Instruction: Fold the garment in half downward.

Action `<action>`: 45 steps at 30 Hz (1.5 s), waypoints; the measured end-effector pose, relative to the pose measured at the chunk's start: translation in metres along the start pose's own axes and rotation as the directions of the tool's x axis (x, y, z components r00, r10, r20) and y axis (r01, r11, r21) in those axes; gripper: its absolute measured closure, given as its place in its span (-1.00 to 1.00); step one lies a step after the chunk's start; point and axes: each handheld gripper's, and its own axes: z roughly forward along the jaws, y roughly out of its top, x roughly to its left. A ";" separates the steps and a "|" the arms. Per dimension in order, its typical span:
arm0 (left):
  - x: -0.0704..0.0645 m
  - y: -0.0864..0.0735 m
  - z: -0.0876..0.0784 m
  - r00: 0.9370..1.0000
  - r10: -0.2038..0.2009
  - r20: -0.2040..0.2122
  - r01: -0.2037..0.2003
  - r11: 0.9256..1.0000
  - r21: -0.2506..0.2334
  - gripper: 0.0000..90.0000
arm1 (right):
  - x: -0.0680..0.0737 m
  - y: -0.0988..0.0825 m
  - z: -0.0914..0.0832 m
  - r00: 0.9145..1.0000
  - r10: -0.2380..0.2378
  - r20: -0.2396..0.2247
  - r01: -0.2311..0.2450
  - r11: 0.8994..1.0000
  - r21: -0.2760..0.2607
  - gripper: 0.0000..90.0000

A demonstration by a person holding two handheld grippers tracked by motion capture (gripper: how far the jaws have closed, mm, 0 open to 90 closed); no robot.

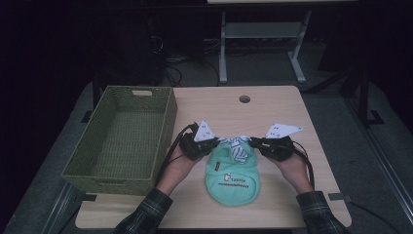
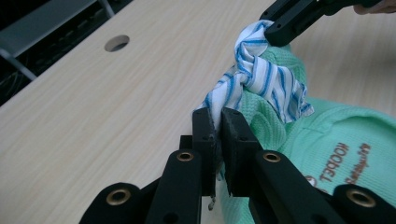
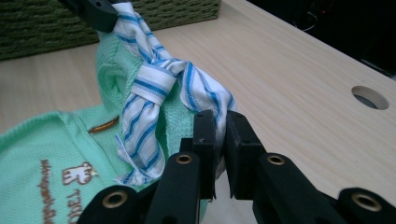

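A mint green garment [image 1: 231, 173] with brown lettering lies on the table between the person's hands. A blue and white striped collar [image 1: 237, 145] runs along its far end, twisted into a knot at the middle. My left gripper [image 1: 210, 144] is shut on the left end of the striped collar [image 2: 254, 77]. My right gripper [image 1: 253, 143] is shut on the right end of the striped collar [image 3: 161, 79]. The green garment [image 2: 345, 149] spreads out below the collar. In the right gripper view, the green garment [image 3: 42, 154] shows a small brown figure and lettering.
A green woven basket [image 1: 127, 139] stands at the table's left side, close to my left hand. A round cable hole [image 1: 244, 99] sits near the table's far edge. A grey desk frame [image 1: 263, 41] stands on the floor beyond the table.
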 end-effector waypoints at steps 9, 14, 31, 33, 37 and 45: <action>-0.004 0.001 -0.008 1.000 0.022 -0.010 -0.022 1.000 -0.016 0.87 | 0.012 -0.001 -0.008 0.998 -0.046 0.030 0.047 0.999 -0.024 0.87; -0.001 0.008 -0.015 0.999 0.030 -0.039 -0.032 0.998 -0.051 0.87 | 0.007 0.010 -0.008 0.995 -0.064 0.073 0.068 0.997 -0.049 0.88; -0.019 -0.009 -0.021 1.000 0.020 0.023 -0.019 0.999 -0.045 0.83 | 0.021 -0.004 -0.017 0.999 -0.041 -0.002 0.041 0.998 -0.050 0.80; -0.021 -0.013 -0.022 0.999 0.006 0.044 -0.004 0.999 -0.044 0.83 | 0.023 -0.008 -0.018 0.999 -0.044 -0.013 0.043 0.998 -0.041 0.79; -0.027 -0.018 -0.023 0.998 0.001 0.069 0.001 0.999 -0.032 0.81 | 0.026 -0.014 -0.018 0.999 -0.039 -0.032 0.038 0.999 -0.020 0.78; -0.035 -0.025 -0.027 0.994 -0.013 0.105 0.015 1.000 -0.025 0.79 | 0.032 -0.026 -0.022 0.998 -0.027 -0.061 0.027 1.000 0.002 0.76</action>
